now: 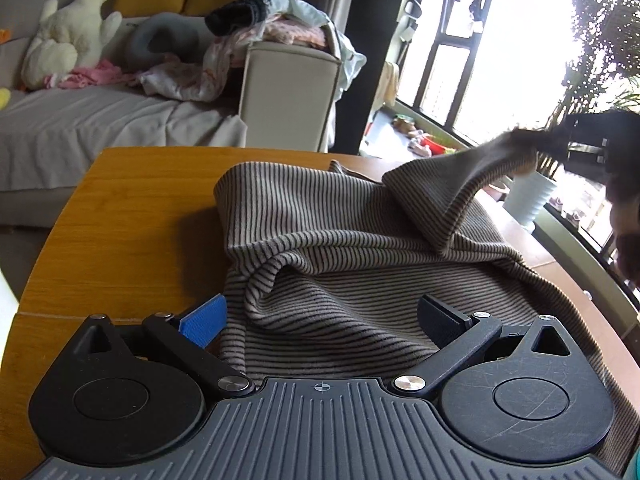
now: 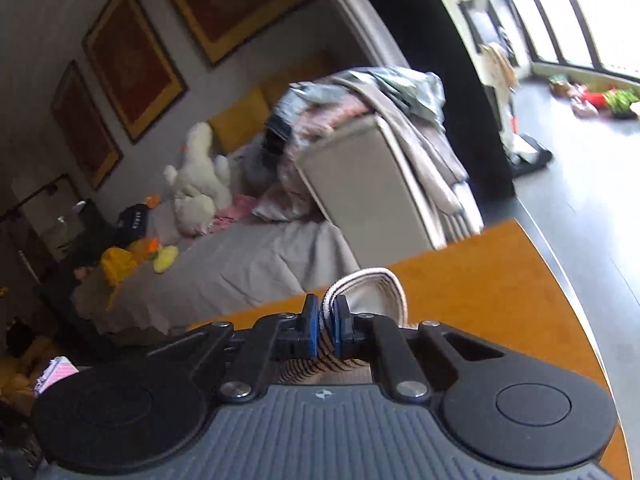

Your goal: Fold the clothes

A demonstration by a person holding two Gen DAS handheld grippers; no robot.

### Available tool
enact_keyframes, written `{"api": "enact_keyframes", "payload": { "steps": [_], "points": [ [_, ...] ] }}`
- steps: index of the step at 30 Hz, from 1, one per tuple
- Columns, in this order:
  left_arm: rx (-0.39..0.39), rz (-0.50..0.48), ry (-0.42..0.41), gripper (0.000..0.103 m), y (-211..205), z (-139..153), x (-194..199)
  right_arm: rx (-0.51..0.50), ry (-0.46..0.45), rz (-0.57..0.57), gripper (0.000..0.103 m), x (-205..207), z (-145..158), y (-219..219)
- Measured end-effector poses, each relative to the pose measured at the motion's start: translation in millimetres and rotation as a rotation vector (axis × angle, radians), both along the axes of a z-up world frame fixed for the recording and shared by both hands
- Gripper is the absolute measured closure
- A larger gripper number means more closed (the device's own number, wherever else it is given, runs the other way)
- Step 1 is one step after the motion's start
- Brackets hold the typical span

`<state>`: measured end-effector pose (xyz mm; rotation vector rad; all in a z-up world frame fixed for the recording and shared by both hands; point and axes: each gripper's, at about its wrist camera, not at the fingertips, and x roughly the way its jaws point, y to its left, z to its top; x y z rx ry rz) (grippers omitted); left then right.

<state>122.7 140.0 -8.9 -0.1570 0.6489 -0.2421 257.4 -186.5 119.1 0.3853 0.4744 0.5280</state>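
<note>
A beige garment with thin dark stripes [image 1: 340,248] lies rumpled on the wooden table [image 1: 132,220]. My left gripper [image 1: 326,312] is open just above its near folds, a blue pad on the left finger, nothing pinched. At the right edge of the left wrist view my right gripper [image 1: 536,142] lifts one corner of the garment off the table, pulling it into a raised ridge. In the right wrist view the right gripper [image 2: 325,322] is shut on a fold of the striped garment [image 2: 368,284], the blue pads pressing the cloth, with its pale hem looping above them.
Behind the table stands a grey sofa [image 1: 100,120] with a white plush toy [image 1: 72,32], pink cloth and a heap of clothes [image 1: 272,20] on its armrest. Large windows [image 1: 500,60] and a white plant pot [image 1: 528,196] are at the right. Bare table shows at left.
</note>
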Motion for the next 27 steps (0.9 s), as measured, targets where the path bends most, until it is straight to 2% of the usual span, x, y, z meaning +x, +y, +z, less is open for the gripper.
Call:
{"api": "enact_keyframes", "payload": {
  "steps": [2, 4, 8, 11, 14, 16, 20, 23, 27],
  "points": [
    [-0.007, 0.004, 0.004, 0.0, 0.3, -1.2, 0.6, -0.013, -0.081, 0.088, 0.099, -0.4, 29.3, 30.8],
    [-0.01, 0.007, 0.002, 0.0, 1.5, -0.4, -0.6, -0.028, -0.115, 0.167, 0.099, -1.1, 42.6, 62.9],
    [-0.011, 0.012, -0.001, 0.0, 3.6, 1.3, -2.5, -0.052, -0.132, 0.293, 0.099, -4.3, 40.5, 126.4],
    [-0.003, 0.021, 0.0, 0.0, 5.2, 2.4, -0.9, -0.037, -0.152, 0.327, 0.099, -7.0, 38.7, 145.5],
    [-0.005, 0.036, 0.002, 0.0, 6.6, 4.5, 4.2, -0.043, -0.157, 0.315, 0.097, -7.9, 38.9, 140.5],
    [-0.014, 0.051, 0.002, 0.0, 7.7, 6.4, 9.2, -0.07, -0.155, 0.281, 0.088, -7.5, 34.5, 127.8],
    [-0.029, 0.083, 0.004, 0.0, 9.2, 10.2, 21.1, -0.115, -0.096, 0.184, 0.083, -7.7, 8.5, 88.3],
    [-0.019, 0.093, 0.007, 0.0, 7.1, 13.6, 29.5, -0.186, -0.022, 0.117, 0.082, -14.8, -25.3, 59.0],
    [0.0, 0.08, -0.006, 0.0, -0.2, 18.2, 35.1, -0.241, 0.139, 0.061, 0.082, -22.3, -81.9, 28.8]
  ]
}}
